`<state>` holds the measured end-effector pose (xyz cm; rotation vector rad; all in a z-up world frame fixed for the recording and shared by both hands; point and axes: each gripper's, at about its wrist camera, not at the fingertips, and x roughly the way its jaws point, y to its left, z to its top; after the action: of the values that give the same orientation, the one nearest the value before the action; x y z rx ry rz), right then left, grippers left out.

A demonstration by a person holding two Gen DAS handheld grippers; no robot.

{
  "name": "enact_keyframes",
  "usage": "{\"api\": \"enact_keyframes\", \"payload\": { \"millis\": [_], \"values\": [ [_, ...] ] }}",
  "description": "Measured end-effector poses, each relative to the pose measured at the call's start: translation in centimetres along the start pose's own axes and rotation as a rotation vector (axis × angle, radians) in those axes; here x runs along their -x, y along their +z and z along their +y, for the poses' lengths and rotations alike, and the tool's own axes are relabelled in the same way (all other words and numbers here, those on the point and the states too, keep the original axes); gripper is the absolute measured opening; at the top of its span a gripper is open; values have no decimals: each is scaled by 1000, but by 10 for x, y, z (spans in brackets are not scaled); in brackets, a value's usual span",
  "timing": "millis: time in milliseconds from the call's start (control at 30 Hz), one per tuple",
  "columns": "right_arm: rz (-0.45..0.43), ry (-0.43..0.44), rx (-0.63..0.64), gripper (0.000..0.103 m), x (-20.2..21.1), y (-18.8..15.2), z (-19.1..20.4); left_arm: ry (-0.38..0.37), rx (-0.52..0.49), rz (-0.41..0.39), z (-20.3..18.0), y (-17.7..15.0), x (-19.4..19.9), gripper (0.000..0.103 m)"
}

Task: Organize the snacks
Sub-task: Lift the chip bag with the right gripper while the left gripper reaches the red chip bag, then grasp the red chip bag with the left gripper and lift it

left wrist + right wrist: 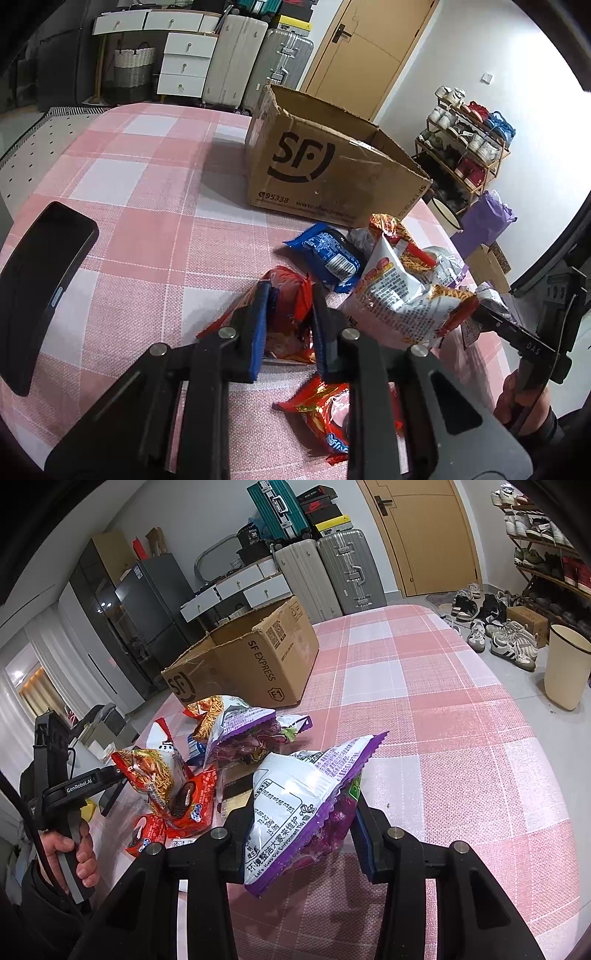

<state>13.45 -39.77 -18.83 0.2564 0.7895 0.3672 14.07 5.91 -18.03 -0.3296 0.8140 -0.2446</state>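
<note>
Snacks: light, crinkly, air-filled foil bags, slick and crushable. Red pack (286, 295) lower centre, pinched by left gripper (286, 317). Purple bag (303, 805) centre, clamped by right gripper (299, 834). Best held at sealed edges. Box (332, 162) upper centre, open.

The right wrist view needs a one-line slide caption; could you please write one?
Right gripper shut on a purple snack bag above the pink checked tablecloth, open cardboard box behind.
</note>
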Motion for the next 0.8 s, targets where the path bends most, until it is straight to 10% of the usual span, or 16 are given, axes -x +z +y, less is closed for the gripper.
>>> {"api": "enact_keyframes", "payload": {
  "millis": [333,633,800],
  "values": [
    [-7,4,9,43,4,2,4,10,-17,-6,-2,-4,3,17],
    [-15,13,5,43,7,1,4,115,-3,36,5,-13,-5,75],
    [-14,16,0,43,7,0,2,151,-1,79,9,-14,-16,76]
  ]
}}
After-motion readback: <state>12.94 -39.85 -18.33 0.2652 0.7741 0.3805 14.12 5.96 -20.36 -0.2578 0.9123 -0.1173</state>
